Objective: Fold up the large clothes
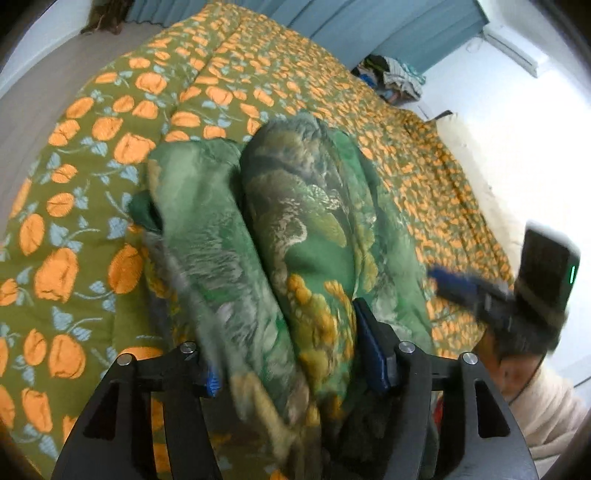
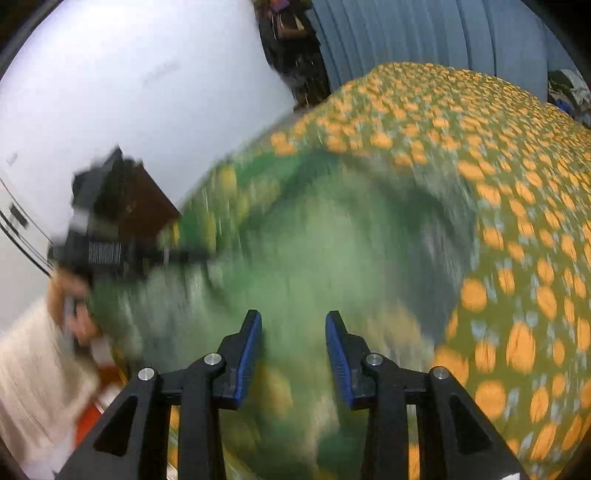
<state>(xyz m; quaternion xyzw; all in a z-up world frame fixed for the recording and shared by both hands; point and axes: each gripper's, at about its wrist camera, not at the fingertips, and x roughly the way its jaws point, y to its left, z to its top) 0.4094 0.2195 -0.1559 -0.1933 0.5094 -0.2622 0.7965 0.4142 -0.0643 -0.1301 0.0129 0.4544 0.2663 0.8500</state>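
Green patterned cloth point(image 1: 295, 236) is seen bunched on the bed point(image 1: 85, 206), passing between the parted left tongs point(image 1: 291, 369), whose grip cannot be told. Right tongs point(image 2: 293, 350) are held partly open above it, gripping nothing. Blue curtains point(image 1: 388, 29) and piled clothes point(image 1: 395, 79) are seen beyond.

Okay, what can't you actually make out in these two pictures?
- Left wrist view: the left tongs have the green garment between them; its folds hide the left pad, so no telling if it's pinched.
- Right wrist view: motion blur smears the garment's edges.
- Both views: the bedspread runs past the frame.
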